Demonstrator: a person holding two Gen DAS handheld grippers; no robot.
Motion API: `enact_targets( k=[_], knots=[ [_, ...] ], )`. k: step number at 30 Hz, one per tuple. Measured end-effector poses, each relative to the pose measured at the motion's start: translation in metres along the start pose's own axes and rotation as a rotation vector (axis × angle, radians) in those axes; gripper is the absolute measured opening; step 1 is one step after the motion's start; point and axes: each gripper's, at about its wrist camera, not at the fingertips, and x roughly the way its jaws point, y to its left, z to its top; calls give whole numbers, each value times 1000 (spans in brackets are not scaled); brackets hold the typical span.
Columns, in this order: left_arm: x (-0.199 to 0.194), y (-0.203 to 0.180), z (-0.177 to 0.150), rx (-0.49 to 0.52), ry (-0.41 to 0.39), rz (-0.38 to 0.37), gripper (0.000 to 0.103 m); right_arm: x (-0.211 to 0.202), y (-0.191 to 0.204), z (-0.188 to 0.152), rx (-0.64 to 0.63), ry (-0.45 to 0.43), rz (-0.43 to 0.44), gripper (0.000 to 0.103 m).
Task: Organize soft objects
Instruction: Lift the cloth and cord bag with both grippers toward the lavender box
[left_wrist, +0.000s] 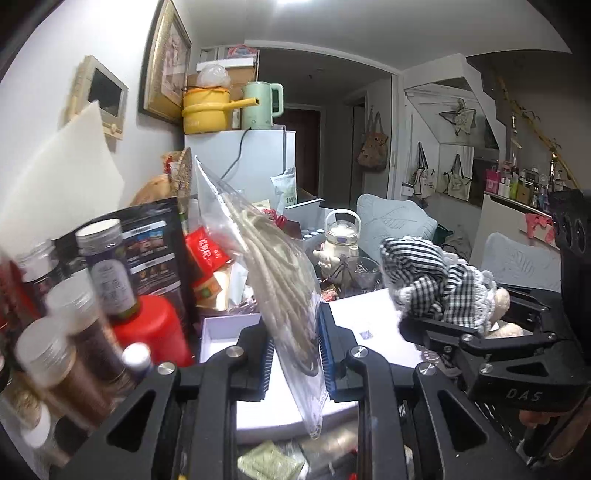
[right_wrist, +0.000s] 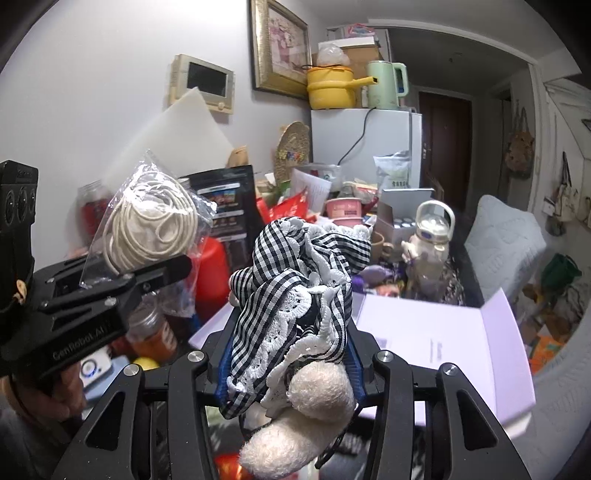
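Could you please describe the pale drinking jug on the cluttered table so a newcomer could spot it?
Below the white fridge, right of an open grey carton, stands a cream plastic jug. Only it has a round loop handle.

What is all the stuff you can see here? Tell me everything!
bag of cord: one, clear with cream cord, in left gripper
checked cloth toy: one, black-white with fluffy cream parts, in right gripper
open box: one, white, below both grippers
red jar: one, left clutter
yellow pot: one, on fridge
green kettle: one, on fridge
fridge: one, white, at back
cushion: pale, right
left gripper: black, shut
right gripper: black, gripping
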Motion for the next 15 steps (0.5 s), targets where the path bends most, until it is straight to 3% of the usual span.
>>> enact_targets(
  k=[2,7,15],
  knots=[
    [13,3,3,-10,8,-20,22,15,-6,8,7,-1,0,47],
    [51,8,10,9,18,7,22,46,-20,23,27,-4,-16,47],
    [112,25,6,10,108,46,22,110,-41,35,52,51,-12,48]
  ],
)
